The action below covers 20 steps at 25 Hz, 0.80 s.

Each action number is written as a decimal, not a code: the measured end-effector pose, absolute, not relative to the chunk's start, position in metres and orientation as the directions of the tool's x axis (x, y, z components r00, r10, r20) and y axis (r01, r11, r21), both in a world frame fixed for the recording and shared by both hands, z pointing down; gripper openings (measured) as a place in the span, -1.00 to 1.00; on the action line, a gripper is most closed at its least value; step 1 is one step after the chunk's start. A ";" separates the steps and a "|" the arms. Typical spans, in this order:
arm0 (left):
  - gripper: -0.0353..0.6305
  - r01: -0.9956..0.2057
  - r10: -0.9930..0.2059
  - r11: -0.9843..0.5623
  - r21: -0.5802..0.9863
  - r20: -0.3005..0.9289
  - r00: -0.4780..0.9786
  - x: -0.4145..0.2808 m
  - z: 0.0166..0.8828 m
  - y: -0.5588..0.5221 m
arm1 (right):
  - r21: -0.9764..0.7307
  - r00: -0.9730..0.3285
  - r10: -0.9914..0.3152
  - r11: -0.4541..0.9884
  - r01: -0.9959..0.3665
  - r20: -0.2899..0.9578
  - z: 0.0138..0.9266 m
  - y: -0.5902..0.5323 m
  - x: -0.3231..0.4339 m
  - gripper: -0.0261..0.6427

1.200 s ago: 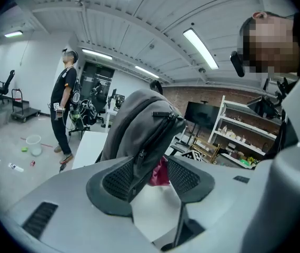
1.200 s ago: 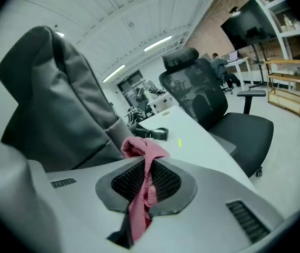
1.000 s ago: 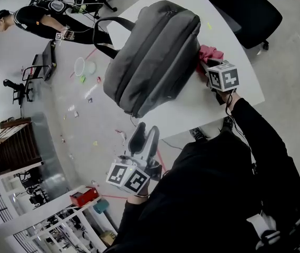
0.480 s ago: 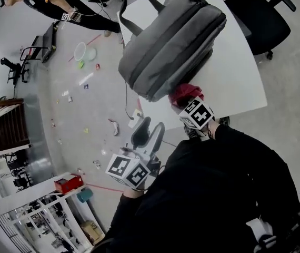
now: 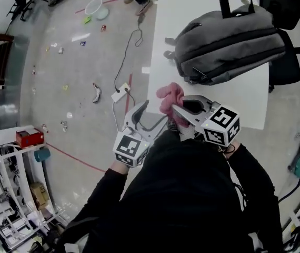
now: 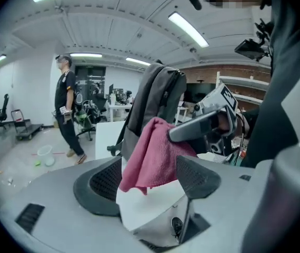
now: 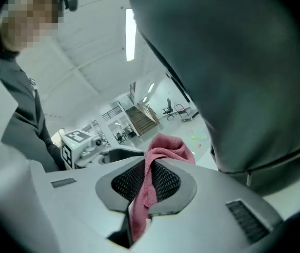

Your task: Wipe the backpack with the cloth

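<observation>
The grey backpack lies on the white table, its top handle at the far side. My right gripper is shut on a pink cloth, held up at the table's near edge and apart from the backpack. In the right gripper view the cloth is pinched between the mesh pads and the backpack looms at the right. My left gripper is just left of the cloth, its jaws opening. In the left gripper view the cloth hangs between those jaws without touching either pad.
A black office chair stands to the right of the table. A cable and power strip lie on the floor at the left, among small litter. Shelving stands at the lower left. A person stands far off.
My right gripper has carried the cloth away from beside the backpack to the table's near edge. My left gripper has come up beside it and its jaws have spread wider.
</observation>
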<state>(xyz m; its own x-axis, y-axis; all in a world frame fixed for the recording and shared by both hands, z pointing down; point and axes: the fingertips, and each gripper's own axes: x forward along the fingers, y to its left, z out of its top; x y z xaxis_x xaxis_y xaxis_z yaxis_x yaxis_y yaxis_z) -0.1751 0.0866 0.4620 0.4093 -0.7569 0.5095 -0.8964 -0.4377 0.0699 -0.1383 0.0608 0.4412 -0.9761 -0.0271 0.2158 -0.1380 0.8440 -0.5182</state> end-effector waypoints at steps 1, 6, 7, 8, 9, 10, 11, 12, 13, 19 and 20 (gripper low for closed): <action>0.07 -0.879 -0.758 -0.474 0.063 0.478 0.443 -0.172 0.461 0.083 | -0.494 -0.980 -0.013 0.862 -0.111 0.198 0.429 0.063 -0.140 -0.79; 0.17 -0.783 -0.732 -0.620 0.055 0.319 0.602 -0.152 0.432 0.059 | -0.352 -0.978 0.084 0.936 0.012 0.190 0.379 0.076 -0.155 -0.79; 0.17 -0.760 -0.722 -0.649 0.025 0.294 0.626 -0.150 0.422 0.058 | -0.333 -0.976 0.100 0.943 0.030 0.193 0.371 0.081 -0.159 -0.79; 0.16 -0.737 -0.713 -0.676 -0.021 0.275 0.645 -0.149 0.412 0.058 | -0.317 -0.975 0.109 0.948 0.043 0.194 0.363 0.086 -0.163 -0.79; 0.14 -0.713 -0.704 -0.697 -0.078 0.260 0.660 -0.150 0.404 0.060 | -0.303 -0.976 0.108 0.952 0.047 0.191 0.356 0.089 -0.168 -0.79; -0.01 -0.688 -0.698 -0.712 -0.140 0.247 0.673 -0.151 0.398 0.061 | -0.291 -0.978 0.098 0.956 0.040 0.186 0.349 0.090 -0.173 -0.79; -0.35 -0.666 -0.694 -0.720 -0.195 0.233 0.682 -0.152 0.393 0.062 | -0.282 -0.980 0.081 0.959 0.027 0.181 0.342 0.089 -0.177 -0.79; -0.56 -0.654 -0.694 -0.720 -0.231 0.217 0.687 -0.154 0.388 0.062 | -0.273 -0.982 0.062 0.962 0.011 0.179 0.335 0.088 -0.180 -0.79; -0.65 -0.656 -0.700 -0.713 -0.246 0.201 0.685 -0.156 0.385 0.059 | -0.257 -0.981 0.042 0.966 -0.008 0.187 0.329 0.086 -0.181 -0.79; -0.69 -0.768 -0.772 -0.634 -0.088 0.032 0.634 -0.220 0.350 0.015 | -0.135 -0.951 -0.243 0.953 -0.271 0.188 0.298 0.060 -0.167 -0.54; -0.69 -0.772 -0.772 -0.635 -0.027 -0.003 0.635 -0.229 0.341 0.006 | -0.127 -0.934 -0.324 0.931 -0.343 0.148 0.286 0.045 -0.160 -0.54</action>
<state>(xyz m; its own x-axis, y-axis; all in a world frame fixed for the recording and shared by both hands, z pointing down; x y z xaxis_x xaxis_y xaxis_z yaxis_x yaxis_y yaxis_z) -0.2293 0.0062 0.3413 0.6354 -0.7722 -0.0030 -0.7719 -0.6351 -0.0267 -0.1596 0.0445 0.2864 -0.9343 -0.3243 0.1482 -0.3431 0.9307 -0.1266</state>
